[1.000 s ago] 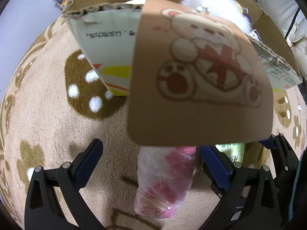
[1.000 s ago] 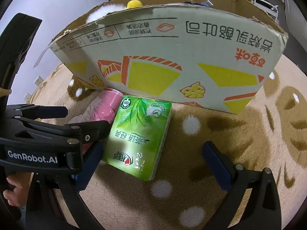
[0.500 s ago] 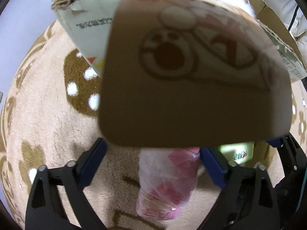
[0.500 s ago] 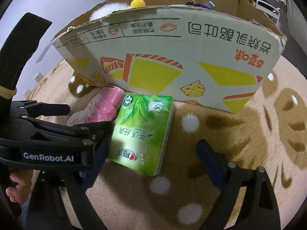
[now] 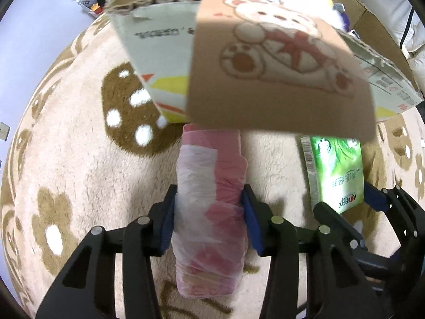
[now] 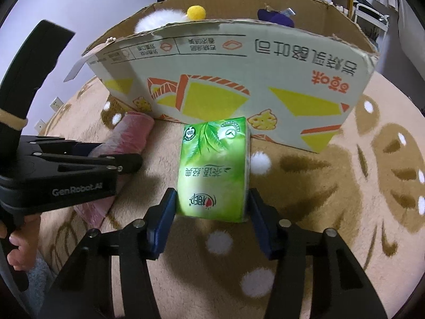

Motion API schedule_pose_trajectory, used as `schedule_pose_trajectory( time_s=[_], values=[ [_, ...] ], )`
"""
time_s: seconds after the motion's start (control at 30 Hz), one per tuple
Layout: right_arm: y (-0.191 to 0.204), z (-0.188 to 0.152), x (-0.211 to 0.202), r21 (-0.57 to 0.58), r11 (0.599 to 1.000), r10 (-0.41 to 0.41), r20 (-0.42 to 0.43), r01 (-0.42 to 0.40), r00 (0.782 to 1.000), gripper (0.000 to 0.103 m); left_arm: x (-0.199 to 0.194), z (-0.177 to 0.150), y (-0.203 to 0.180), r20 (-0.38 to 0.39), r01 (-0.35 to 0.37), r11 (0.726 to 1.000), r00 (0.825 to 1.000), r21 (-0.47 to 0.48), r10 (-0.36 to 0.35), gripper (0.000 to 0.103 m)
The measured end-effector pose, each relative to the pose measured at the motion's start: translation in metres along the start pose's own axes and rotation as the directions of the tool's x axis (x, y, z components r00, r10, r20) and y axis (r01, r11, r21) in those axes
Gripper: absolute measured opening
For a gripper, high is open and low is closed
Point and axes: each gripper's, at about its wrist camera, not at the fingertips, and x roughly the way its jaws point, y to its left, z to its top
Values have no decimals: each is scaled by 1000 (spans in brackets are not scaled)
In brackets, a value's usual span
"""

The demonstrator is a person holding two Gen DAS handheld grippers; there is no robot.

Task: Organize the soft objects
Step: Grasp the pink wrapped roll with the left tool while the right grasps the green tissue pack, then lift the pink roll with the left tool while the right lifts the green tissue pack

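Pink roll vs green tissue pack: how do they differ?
The pink roll is a wrinkled cylinder in clear film; the green tissue pack is a flat-faced printed block. The roll sits in the left tongs, the pack in the right tongs. Both lie on the rug before the cardboard box.

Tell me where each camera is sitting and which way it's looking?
Left wrist: sits on the left gripper, looking forward and down at the pink roll between its blue pads, the rug and the cardboard box; the right gripper shows at lower right.
Right wrist: sits on the right gripper, facing the box's printed side; its pads flank the green tissue pack; the left gripper and the person's fingers show at left.
Both views share the roll, pack, box and rug.
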Motion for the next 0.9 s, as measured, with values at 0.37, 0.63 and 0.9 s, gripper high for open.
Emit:
schedule_pose_trajectory(
  time_s=[0.37, 0.63, 0.9],
  values=[
    [-10, -2, -41, 39, 998, -43, 98, 39, 994, 56, -43, -29, -3, 92, -14, 1000, 996, -2, 15, 44],
    [-8, -1, -85, 48, 999, -24, 208, 14, 978, 56, -100, -32, 13, 261, -65, 998, 963, -14, 66, 44],
    [-1, 8, -114, 37, 999, -24, 299, 13, 954, 56, -143, -40, 29, 370, -70, 995, 925, -65, 89, 44]
  ],
)
